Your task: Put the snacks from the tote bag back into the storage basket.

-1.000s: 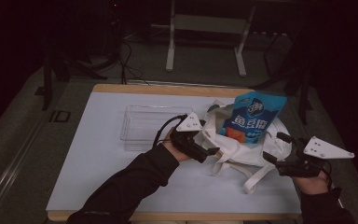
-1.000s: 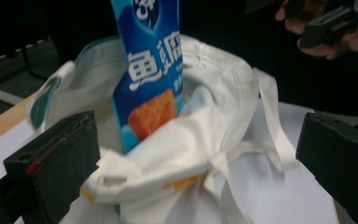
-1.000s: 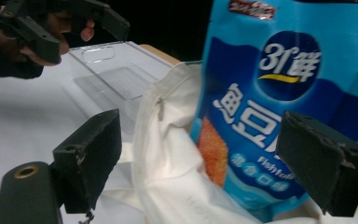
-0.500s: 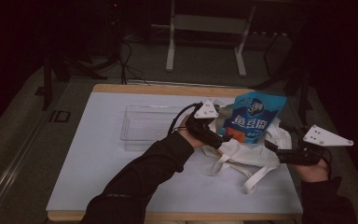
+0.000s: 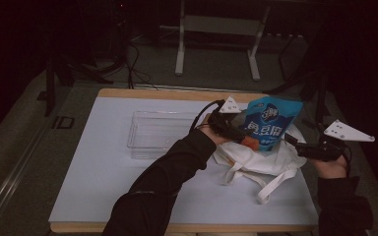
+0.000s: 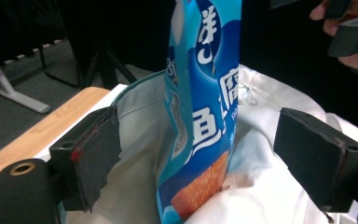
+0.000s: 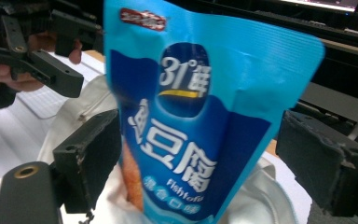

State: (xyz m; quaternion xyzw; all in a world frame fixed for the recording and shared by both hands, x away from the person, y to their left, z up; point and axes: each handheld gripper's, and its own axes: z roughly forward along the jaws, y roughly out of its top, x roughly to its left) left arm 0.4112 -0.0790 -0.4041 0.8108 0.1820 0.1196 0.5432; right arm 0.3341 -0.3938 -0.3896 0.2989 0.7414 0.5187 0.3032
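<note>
Standing in one white tote bag (image 5: 270,160): one blue snack pouch (image 5: 268,123); flanking it unclenched, left gripper (image 6: 193,158) just narrowing, right gripper (image 7: 200,163) released.

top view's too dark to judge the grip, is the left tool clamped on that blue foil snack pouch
Observer: No. The left tool has just been closing, but in its own view both pads stand clear of the blue foil snack pouch between them.
Operator: is the pouch in the bag
Observer: Its bottom end sits inside the mouth of the white cloth tote bag.
Operator: and the right tool
Observer: The right tool is open, with the pouch's printed front between its jaws.
</note>
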